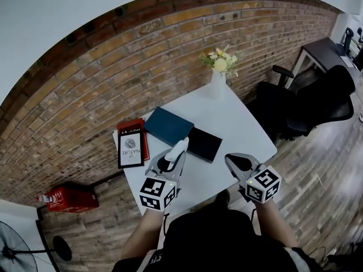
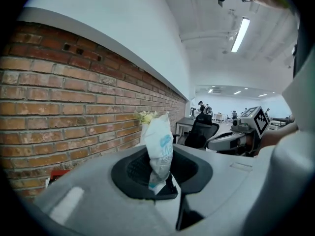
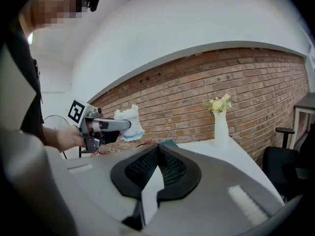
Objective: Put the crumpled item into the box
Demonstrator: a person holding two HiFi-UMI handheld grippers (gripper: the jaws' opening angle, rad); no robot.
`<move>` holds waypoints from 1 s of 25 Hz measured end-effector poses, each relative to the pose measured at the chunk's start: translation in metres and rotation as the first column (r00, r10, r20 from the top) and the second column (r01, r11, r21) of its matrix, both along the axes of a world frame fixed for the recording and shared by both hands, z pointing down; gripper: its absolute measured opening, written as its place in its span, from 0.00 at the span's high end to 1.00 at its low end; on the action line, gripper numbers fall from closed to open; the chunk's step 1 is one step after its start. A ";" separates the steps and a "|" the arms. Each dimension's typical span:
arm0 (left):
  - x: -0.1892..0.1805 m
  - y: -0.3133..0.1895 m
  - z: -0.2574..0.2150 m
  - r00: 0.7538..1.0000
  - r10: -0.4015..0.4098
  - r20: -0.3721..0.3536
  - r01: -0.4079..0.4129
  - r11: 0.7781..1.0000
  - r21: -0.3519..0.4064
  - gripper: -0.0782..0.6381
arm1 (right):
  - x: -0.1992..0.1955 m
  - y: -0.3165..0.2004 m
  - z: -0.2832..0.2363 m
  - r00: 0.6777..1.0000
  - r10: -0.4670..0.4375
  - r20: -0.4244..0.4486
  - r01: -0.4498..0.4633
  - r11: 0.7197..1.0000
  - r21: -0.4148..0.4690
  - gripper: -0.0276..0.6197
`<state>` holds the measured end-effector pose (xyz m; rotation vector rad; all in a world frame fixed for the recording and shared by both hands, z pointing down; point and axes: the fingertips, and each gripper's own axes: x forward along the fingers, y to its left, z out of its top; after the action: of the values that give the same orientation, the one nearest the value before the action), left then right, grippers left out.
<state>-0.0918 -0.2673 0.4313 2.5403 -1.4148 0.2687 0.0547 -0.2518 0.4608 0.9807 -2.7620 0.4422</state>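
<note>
A crumpled white wrapper with blue print (image 1: 180, 145) sticks up from between the jaws of my left gripper (image 1: 178, 151), which is shut on it above the near part of the white table (image 1: 238, 123). The left gripper view shows the wrapper (image 2: 158, 149) pinched at its lower end and standing upright. The right gripper view shows it (image 3: 129, 122) held in the air. A flat dark teal box (image 1: 168, 126) lies on the table just beyond, with a flat black one (image 1: 204, 144) beside it. My right gripper (image 1: 232, 162) hovers at the table's near right edge, jaws together and empty.
A white vase of flowers (image 1: 218, 75) stands at the table's far edge by the brick wall. Books with a red cover (image 1: 131, 146) lie at the left end. A black office chair (image 1: 306, 103) is to the right, a red object (image 1: 65, 200) on the floor at left.
</note>
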 end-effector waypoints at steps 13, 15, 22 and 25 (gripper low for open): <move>0.030 -0.083 0.051 0.990 -0.140 0.036 0.143 0.979 -0.143 0.78 | 0.034 -0.091 0.031 0.989 -0.148 0.019 0.149 0.985 -0.089 0.95; 0.040 -0.089 0.058 0.989 -0.144 0.044 0.150 0.976 -0.160 0.78 | 0.044 -0.093 0.037 0.986 -0.166 0.016 0.166 0.981 -0.104 0.96; 0.069 -0.103 0.091 0.992 -0.075 0.097 0.095 0.968 -0.230 0.78 | 0.077 -0.109 0.057 0.992 -0.129 0.005 0.128 0.981 -0.145 0.96; 0.066 -0.106 0.108 0.993 -0.054 0.110 0.081 0.961 -0.266 0.78 | 0.077 -0.109 0.066 0.995 -0.103 0.005 0.102 0.980 -0.171 0.96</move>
<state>-0.0257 -0.3737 0.5391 2.2817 -1.3899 0.5468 0.1317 -0.3605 0.5264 0.7946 -2.7011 0.6481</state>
